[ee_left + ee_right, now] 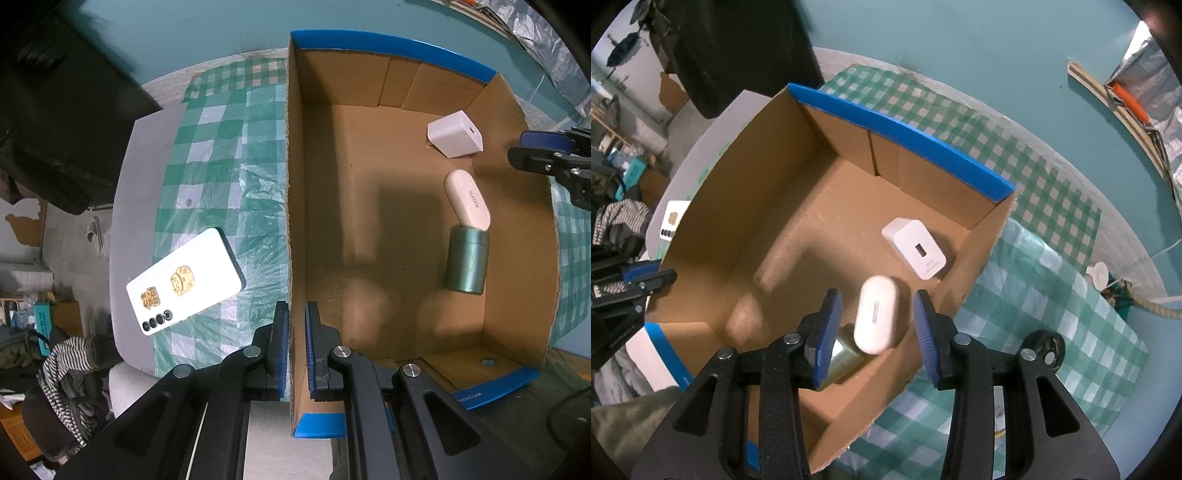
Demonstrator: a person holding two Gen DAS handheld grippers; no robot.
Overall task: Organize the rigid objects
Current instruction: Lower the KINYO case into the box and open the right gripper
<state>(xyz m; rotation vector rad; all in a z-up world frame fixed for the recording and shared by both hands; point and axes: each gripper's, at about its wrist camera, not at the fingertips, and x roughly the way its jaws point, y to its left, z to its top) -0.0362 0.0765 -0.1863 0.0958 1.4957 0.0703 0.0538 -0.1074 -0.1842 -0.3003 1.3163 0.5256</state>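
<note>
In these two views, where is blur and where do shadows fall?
Left wrist view: sharp; a broad dark shadow lies on the box floor. Right wrist view: the white case looks smeared, while the charger stays sharp. Both views bend straight edges.

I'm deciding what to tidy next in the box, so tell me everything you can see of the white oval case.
The white oval case is a smooth, glossy, pill-shaped shell, plastic by its look, with small grey lettering along its top face. It appears closed. It lies inside the cardboard box near one side wall, one end propped on the green cylindrical tin lying on its side, so it sits tilted. The white charger block lies apart from it. The right gripper stands open around it, pads not touching.
</note>
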